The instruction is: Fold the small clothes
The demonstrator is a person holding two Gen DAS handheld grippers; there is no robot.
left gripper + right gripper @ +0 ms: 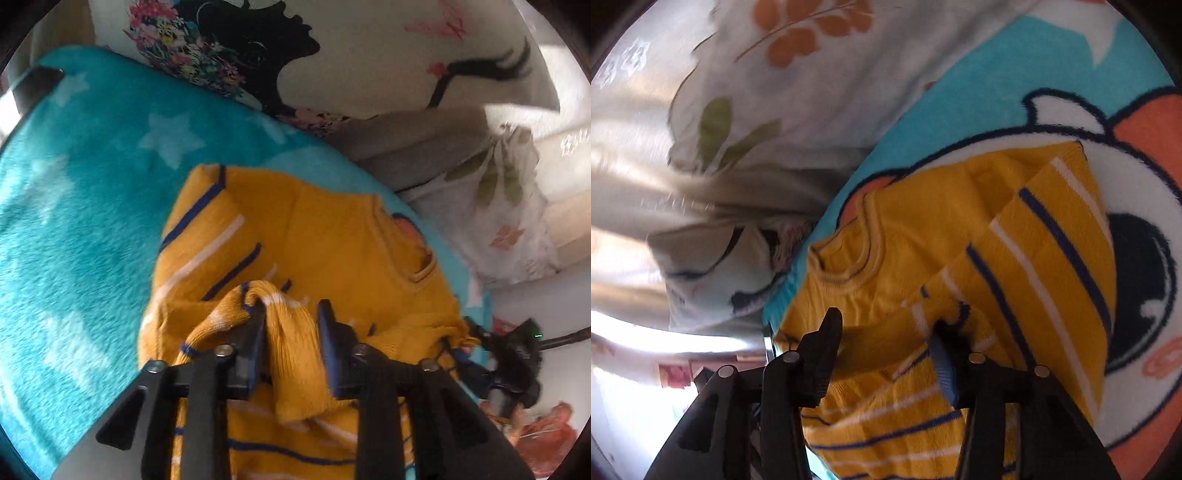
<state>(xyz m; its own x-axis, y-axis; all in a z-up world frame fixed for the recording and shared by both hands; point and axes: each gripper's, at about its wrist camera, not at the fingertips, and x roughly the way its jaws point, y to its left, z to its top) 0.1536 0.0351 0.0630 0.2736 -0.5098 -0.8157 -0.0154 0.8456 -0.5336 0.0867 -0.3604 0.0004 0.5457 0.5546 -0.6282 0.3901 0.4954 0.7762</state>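
The left gripper (291, 314) pinches a bunched fold of cloth between its fingers. The right gripper (886, 332) stands with fingers spread apart.

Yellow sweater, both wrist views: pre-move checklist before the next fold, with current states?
1. Left claw has cloth: ok, a bunch of the yellow sweater sits between its fingers.
2. Left claw clamped tight: cannot tell, a gap shows beside the cloth.
3. Right claw has cloth: cannot tell, the fingers stand wide apart and fabric drapes over only one.
4. Sweater lies on the teal blanket: ok.
5. Neckline free of both claws: ok.
6. Sleeve already folded over the body: ok, the striped sleeve lies across it.
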